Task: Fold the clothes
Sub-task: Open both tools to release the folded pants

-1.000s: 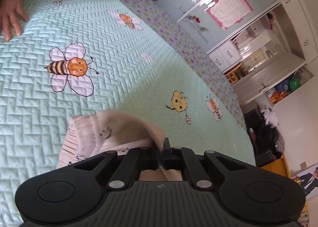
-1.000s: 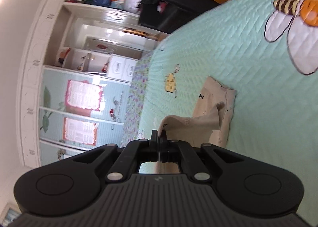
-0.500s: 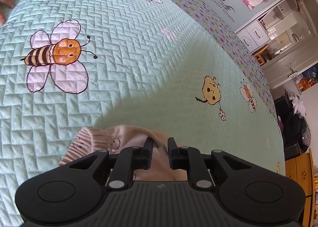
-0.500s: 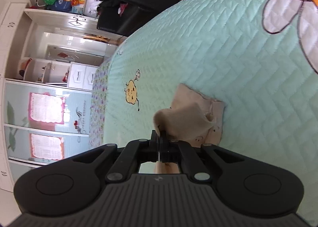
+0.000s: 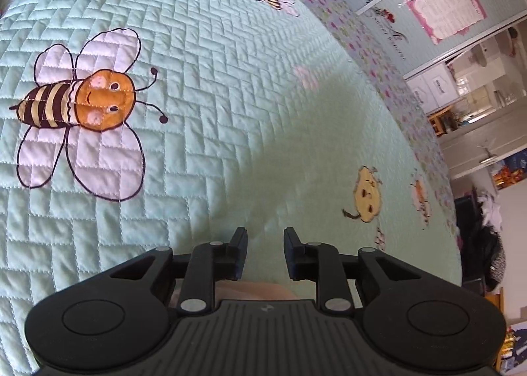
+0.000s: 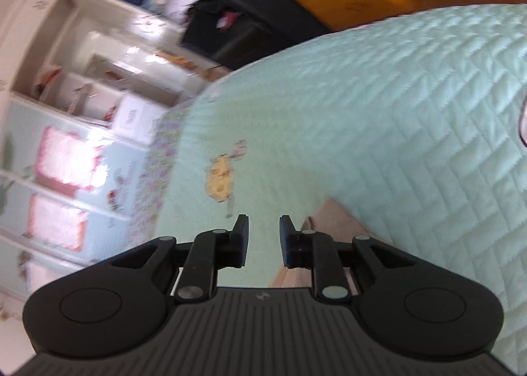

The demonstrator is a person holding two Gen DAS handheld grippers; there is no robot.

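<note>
Both tools have just been opening, and nothing is between their jaws. The left tool (image 5: pixel 265 237) stands spread over the green quilted bed (image 5: pixel 230 79). The right tool (image 6: pixel 263 227) is spread too, with the beige garment (image 6: pixel 332 221) lying on the bed just right of it.

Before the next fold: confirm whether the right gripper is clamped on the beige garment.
No: the right gripper has its jaws apart with only the green quilt between them, and the beige garment lies beside and below them.
</note>
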